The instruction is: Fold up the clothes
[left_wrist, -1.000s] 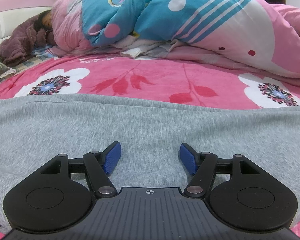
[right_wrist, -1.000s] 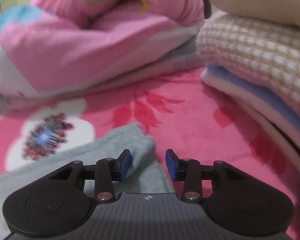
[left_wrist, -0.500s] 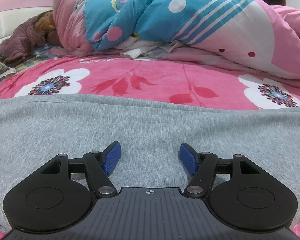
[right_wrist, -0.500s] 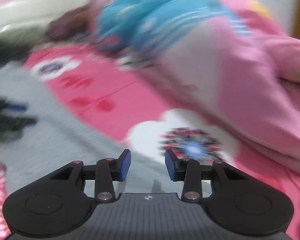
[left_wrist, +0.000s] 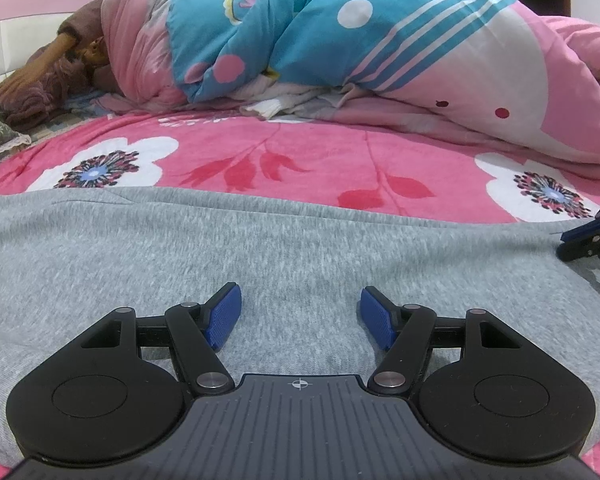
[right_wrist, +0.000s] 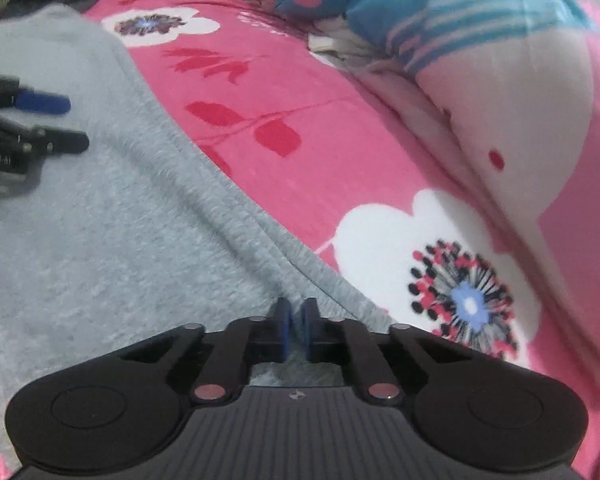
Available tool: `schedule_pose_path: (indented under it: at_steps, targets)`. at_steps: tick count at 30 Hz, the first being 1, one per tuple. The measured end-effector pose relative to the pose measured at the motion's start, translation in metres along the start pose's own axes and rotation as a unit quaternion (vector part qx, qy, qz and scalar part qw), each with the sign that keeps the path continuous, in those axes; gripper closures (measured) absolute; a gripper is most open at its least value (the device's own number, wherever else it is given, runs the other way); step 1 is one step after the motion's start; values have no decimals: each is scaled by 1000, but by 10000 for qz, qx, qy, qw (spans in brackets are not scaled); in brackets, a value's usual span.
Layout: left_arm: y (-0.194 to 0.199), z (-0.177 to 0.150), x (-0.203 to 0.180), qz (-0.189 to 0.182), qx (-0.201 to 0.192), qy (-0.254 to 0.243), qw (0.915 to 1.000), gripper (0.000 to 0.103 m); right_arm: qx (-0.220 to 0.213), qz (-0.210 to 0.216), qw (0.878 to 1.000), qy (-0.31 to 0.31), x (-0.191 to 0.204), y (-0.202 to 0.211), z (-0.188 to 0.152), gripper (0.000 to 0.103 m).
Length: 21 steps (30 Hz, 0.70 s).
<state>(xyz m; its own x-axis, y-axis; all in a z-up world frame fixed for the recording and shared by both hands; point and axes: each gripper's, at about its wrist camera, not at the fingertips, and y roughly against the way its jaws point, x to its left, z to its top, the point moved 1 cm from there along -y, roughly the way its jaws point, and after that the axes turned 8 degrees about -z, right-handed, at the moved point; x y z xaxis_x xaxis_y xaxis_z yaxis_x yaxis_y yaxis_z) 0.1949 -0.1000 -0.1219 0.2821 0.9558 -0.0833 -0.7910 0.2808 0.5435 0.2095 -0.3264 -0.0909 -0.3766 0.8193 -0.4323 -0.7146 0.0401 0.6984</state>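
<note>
- Grey garment (left_wrist: pixel 260 248) lies spread flat on the pink floral bedspread (left_wrist: pixel 300 160), directly under and ahead of both grippers.
- Left gripper (left_wrist: pixel 300 316): jaws wide apart, nothing between them, hovering over mid-cloth; the far edge of the garment is well ahead of its tips.
- Right gripper (right_wrist: pixel 296 328): blue pads pressed nearly together right at the garment's folded edge. The view is soft here, but it looks like a thin bit of grey fabric is pinched between them.
- In the right wrist view the left gripper (right_wrist: pixel 32 120) sits far off to the left on the same cloth.
- Heaped quilt (left_wrist: pixel 380 40) is beyond the garment, well clear.
- Step in hand, by my read: secure the edge for a fold.
- To do it well: confirm the right pinch has caught all layers before lifting.
- Bring the left down onto the matching edge, close it, then lift both level so the fold line stays straight.
- Keep the cloth low, or it could drag and bunch.
</note>
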Motion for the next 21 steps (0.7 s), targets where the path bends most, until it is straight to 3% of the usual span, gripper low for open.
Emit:
schedule_pose_path:
  at_steps: [6, 8, 10, 13, 15, 21]
  targets:
    - [0, 0, 0, 0, 7, 2, 10000, 36, 29, 6, 9996, -287, -7, 7, 8, 96]
    - [0, 0, -1, 4, 6, -4, 10000, 37, 201, 32, 9994, -292, -8, 0, 9, 74]
    - [0, 0, -1, 6, 5, -6, 10000, 37, 261, 22, 9993, -272, -8, -6, 8, 68]
    - [0, 0, -1, 13, 2, -14, 10000, 36, 290, 129, 9985, -455, -12, -13, 6, 71]
    - [0, 0, -1, 20, 6, -16, 10000, 36, 283, 215, 9970, -694, -17, -12, 6, 95]
    - [4, 6, -3, 104, 52, -57, 9999, 37, -177, -426, 9974, -554, -10, 7, 13, 100]
